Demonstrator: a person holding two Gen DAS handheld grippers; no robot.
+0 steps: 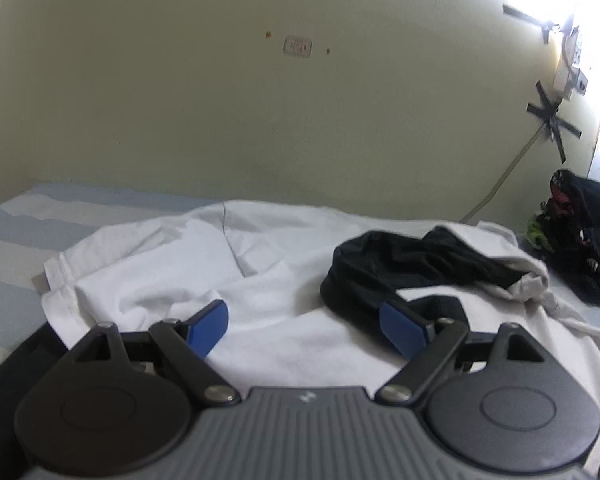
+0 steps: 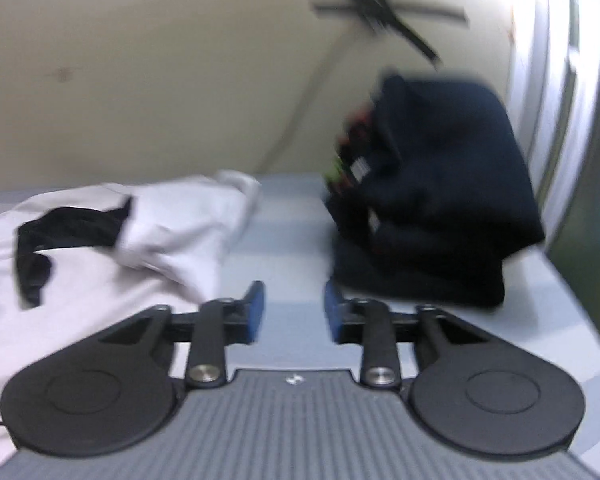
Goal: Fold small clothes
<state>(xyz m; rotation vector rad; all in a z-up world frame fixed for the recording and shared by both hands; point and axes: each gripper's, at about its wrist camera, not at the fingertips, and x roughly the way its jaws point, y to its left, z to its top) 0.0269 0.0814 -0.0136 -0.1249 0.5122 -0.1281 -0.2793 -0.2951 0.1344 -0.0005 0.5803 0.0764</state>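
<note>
A white garment point(image 1: 268, 276) lies spread and rumpled on the striped bed sheet point(image 1: 16, 224). A small black garment point(image 1: 404, 268) lies crumpled on top of it, right of centre. My left gripper point(image 1: 304, 324) is open wide and empty, low over the white garment, its right pad close to the black garment. In the right wrist view the white garment point(image 2: 180, 216) and the black garment point(image 2: 64, 228) lie at the left. My right gripper point(image 2: 294, 312) is open and empty over bare sheet point(image 2: 284, 240), right of the white garment. This view is blurred.
A pile of dark clothes point(image 2: 432, 200) with red and green bits sits at the bed's right end by the wall; it also shows in the left wrist view point(image 1: 584, 236). A cream wall point(image 1: 260, 112) with a socket, taped cables and a cord runs behind the bed.
</note>
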